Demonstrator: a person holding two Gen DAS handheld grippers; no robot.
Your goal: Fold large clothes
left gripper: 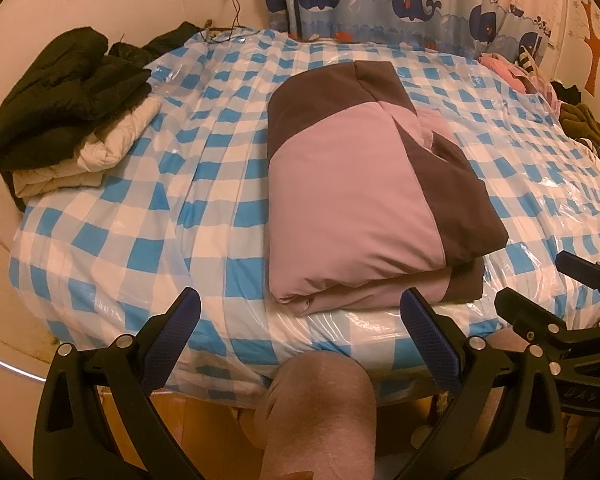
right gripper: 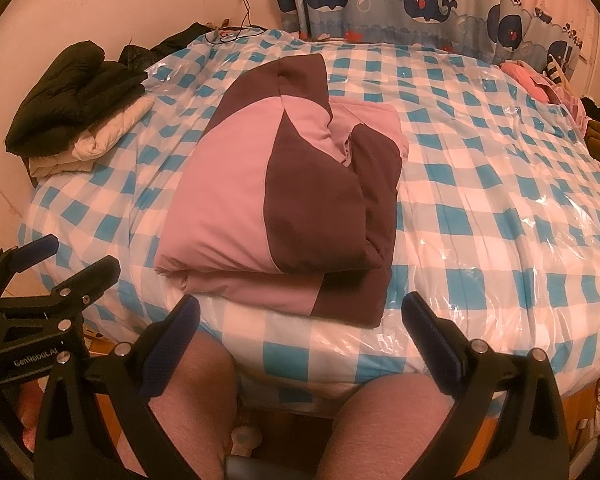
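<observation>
The pink and brown jacket (left gripper: 360,196) lies folded near the front edge of the checked bed (left gripper: 120,240); it looks puffy, soft and light, best pinched at its near corners. Left gripper (left gripper: 300,320) and right gripper (right gripper: 300,316) both spread wide, empty

Warm dim light (fisheye-warped edges), plastic glare.

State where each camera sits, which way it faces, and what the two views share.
Left wrist: on the left hand-held gripper, open, off the bed's near edge, facing the folded garment; a knee and the right hand-held gripper show.
Right wrist: on the right hand-held gripper, open, facing the same way; both knees and the left hand-held gripper show.
Shared: garment, checkered bed, dark pile, whale curtain.
</observation>
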